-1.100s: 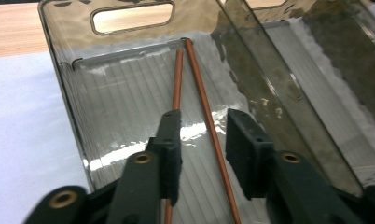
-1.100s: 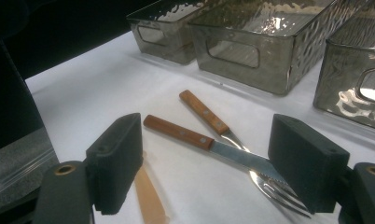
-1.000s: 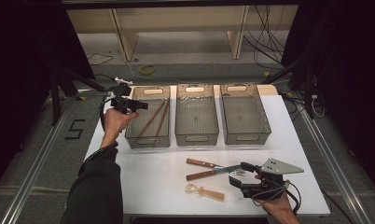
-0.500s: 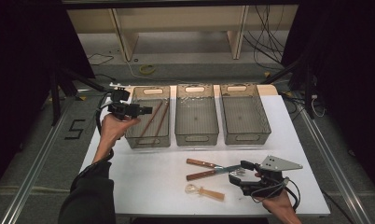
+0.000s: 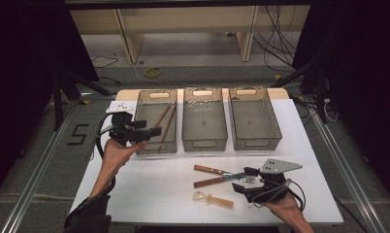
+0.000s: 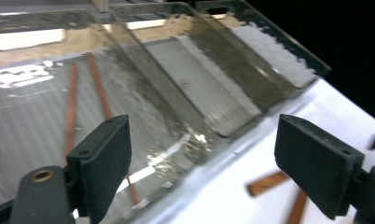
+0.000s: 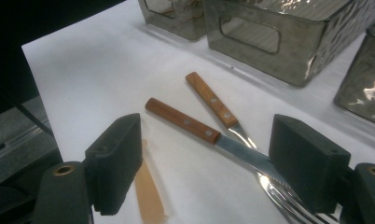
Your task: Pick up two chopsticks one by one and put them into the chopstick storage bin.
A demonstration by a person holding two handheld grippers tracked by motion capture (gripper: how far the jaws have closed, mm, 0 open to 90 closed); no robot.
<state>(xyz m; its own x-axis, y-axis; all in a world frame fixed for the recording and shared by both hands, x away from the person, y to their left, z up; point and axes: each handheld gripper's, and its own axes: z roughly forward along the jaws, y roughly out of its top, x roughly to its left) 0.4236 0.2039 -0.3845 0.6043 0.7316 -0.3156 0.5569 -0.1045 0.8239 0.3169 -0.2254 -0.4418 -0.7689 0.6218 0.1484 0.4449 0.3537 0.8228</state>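
The right gripper [image 5: 245, 180] hovered with jaws wide apart and empty over the knife [image 7: 202, 130] and fork [image 7: 218, 109], which lay crossed on the table [image 5: 149, 187] near a spoon [image 5: 213, 199]. The left gripper [image 5: 152, 132], also open and empty, hung over the left bin [image 5: 157, 95] that held two chopsticks [image 5: 165, 119].

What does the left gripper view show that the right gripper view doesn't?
Left gripper view: two chopsticks lying inside the left bin, seen from above.
Right gripper view: the knife with its blade, a second wood-handled utensil, and a pale handle.
Both: clear bins, white table, brown handle ends, and open tongs, left tongs and right tongs.
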